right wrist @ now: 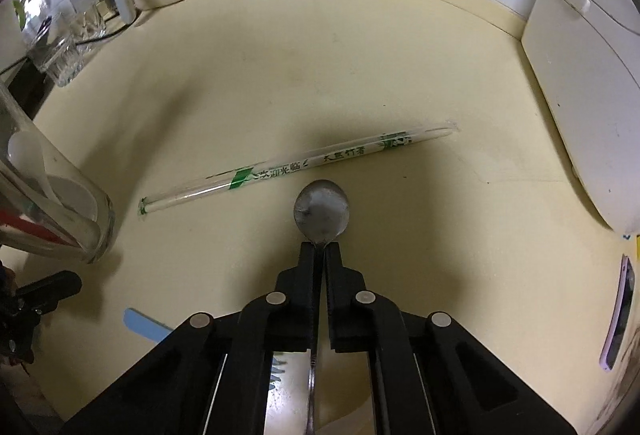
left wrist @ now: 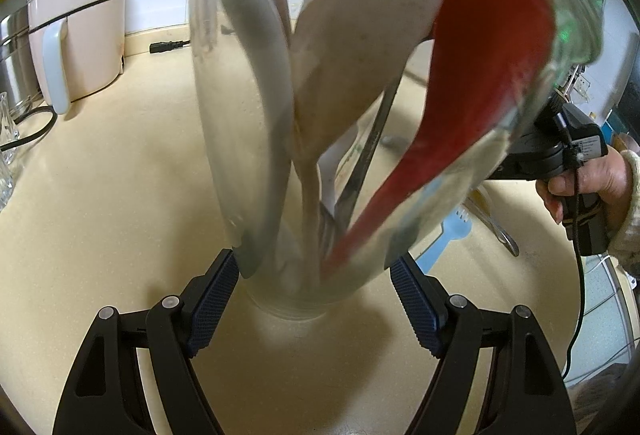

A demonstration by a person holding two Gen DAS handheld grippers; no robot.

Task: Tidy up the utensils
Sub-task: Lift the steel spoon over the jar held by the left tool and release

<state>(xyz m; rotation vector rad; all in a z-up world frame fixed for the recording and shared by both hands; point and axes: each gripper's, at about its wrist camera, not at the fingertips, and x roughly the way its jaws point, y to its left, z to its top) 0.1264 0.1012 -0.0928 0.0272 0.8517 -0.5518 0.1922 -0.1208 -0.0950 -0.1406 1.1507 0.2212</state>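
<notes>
My left gripper (left wrist: 315, 277) is shut on a clear glass jar (left wrist: 288, 299), one pad on each side near its base, and holds it tilted. Inside the jar are a red spoon (left wrist: 472, 91), a white spoon (left wrist: 260, 47), a beige spoon (left wrist: 360, 35) and dark sticks. The jar also shows at the left of the right wrist view (right wrist: 60, 211). My right gripper (right wrist: 321, 244) is shut on the neck of a metal spoon (right wrist: 321, 209), bowl forward, above the counter. Wrapped chopsticks (right wrist: 304, 167) lie just beyond it. A blue plastic fork (left wrist: 448, 235) lies on the counter, also below the right gripper (right wrist: 144, 325).
A pink electric pot (left wrist: 80, 35) and a loose power plug (left wrist: 168, 45) stand at the back left. A white appliance (right wrist: 588, 83) fills the right side. Drinking glasses (right wrist: 64, 51) stand at the left. A phone (right wrist: 620, 315) lies at the right edge of the beige counter (right wrist: 280, 75).
</notes>
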